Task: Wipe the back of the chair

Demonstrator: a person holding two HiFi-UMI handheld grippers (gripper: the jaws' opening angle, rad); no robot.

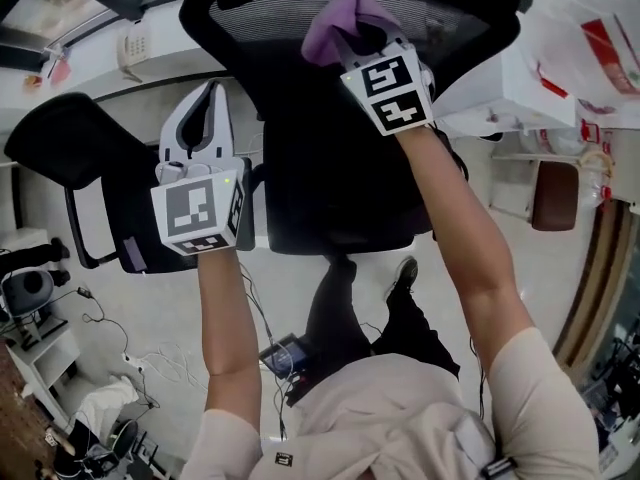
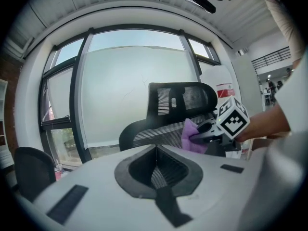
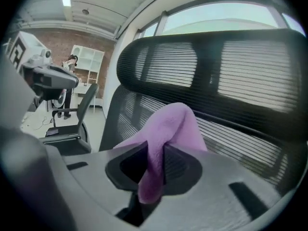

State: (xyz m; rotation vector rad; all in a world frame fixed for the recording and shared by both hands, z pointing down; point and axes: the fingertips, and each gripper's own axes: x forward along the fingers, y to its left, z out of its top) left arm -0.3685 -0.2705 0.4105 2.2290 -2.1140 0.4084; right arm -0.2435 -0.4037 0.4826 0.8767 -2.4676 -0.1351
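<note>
While the right tool (image 1: 352,46) is clamped on a purple cloth (image 1: 335,20) and holds it up against the mesh back of the chair (image 1: 270,13), the step in hand looks to be the wiping stroke itself. To do it well, the loose fold of cloth standing out past the jaws should meet the mesh first, so that fabric and not the hard tips rubs the weave. The tool should lean in only lightly, since mesh gives under pressure and the chair, probably on castors, may roll or swivel away. Long overlapping passes from side to side, working downward from the upper band, would cover the back evenly. The right gripper view shows the cloth pinched between the jaws with its rounded fold rising ahead of them, just at the slatted mesh and below the headrest (image 3: 211,61); it appears to touch the mesh, though contact cannot be confirmed. The left tool (image 1: 212,90) has its jaws together on nothing and hangs nearer the person, to the left of the chair and apart from it. It could steady the frame if the chair starts to turn. From the left gripper view the cloth sits at the right part of the backrest.
</note>
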